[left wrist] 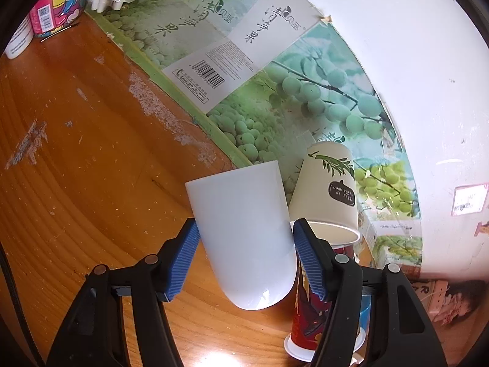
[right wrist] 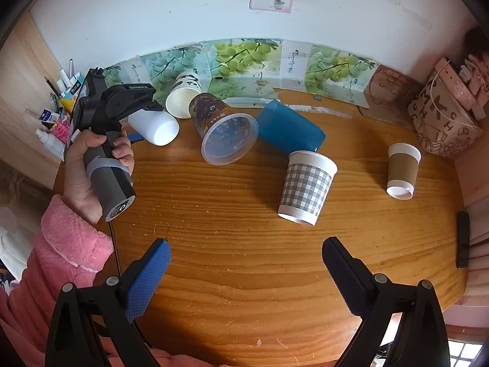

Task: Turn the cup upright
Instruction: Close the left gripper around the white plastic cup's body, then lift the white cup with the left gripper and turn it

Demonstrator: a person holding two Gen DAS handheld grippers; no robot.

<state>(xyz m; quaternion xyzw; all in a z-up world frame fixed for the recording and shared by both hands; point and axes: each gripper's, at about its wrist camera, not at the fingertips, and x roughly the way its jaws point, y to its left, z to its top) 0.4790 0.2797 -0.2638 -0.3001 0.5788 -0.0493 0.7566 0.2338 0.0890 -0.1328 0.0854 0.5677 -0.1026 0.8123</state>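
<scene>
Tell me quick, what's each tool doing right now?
Left tool: closed on the white cup, held off the table.
Right tool: open, holding nothing.

Scuffed wooden table (right wrist: 244,275) against white wall (right wrist: 183,9), grape-print cardboard (right wrist: 241,53) between.

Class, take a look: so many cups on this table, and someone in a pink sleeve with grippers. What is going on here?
A person is working through cups on a wooden table. The left gripper has its blue pads closed on a plain white cup, held tilted among a bamboo-print paper cup, a red cup and a blue cup. The right gripper hangs open over bare table, holding nothing. A checked cup and a brown-sleeved cup stand mouth-down.
</scene>
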